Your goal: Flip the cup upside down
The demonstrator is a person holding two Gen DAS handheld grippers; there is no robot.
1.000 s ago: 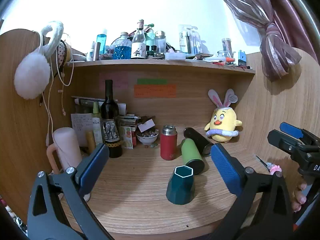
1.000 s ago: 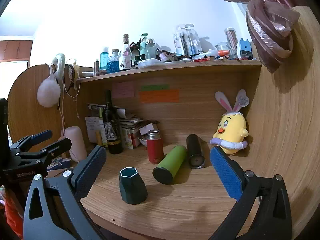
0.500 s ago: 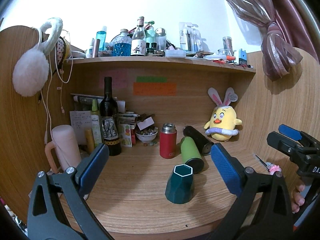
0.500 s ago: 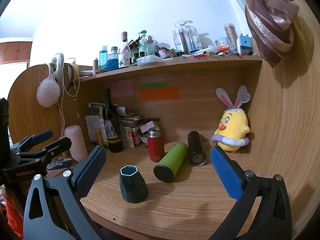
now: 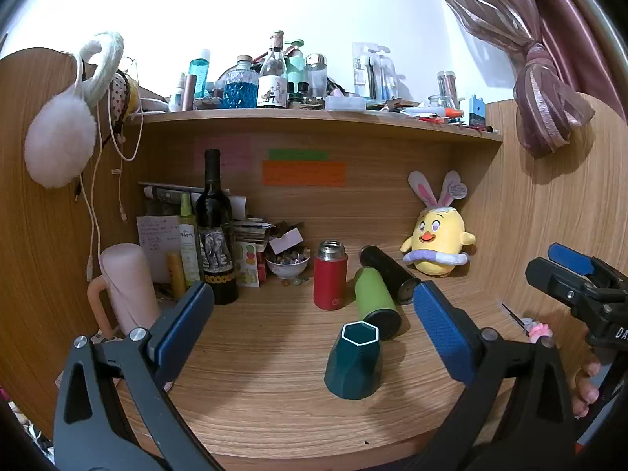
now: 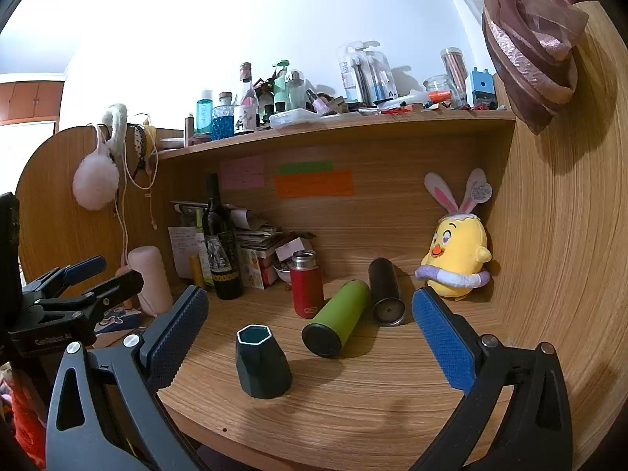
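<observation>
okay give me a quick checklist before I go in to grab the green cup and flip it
1. Dark green cup upright, mouth up: ok.
2. Left gripper open, empty: ok.
3. Right gripper open, empty: ok.
4. Cup between the left gripper's fingers' line: ok, slightly right of centre.
5. Room around cup: not ok, lying green bottle sits close behind it.
6. Cup empty inside: cannot tell.

On the bench we count one dark green hexagonal cup (image 5: 354,361), three flasks, red (image 5: 330,275), green (image 5: 376,303) and black (image 5: 386,272), one wine bottle (image 5: 215,231), one yellow chick plush (image 5: 437,241), and two grippers, left (image 5: 314,325) and right (image 6: 310,331).
</observation>
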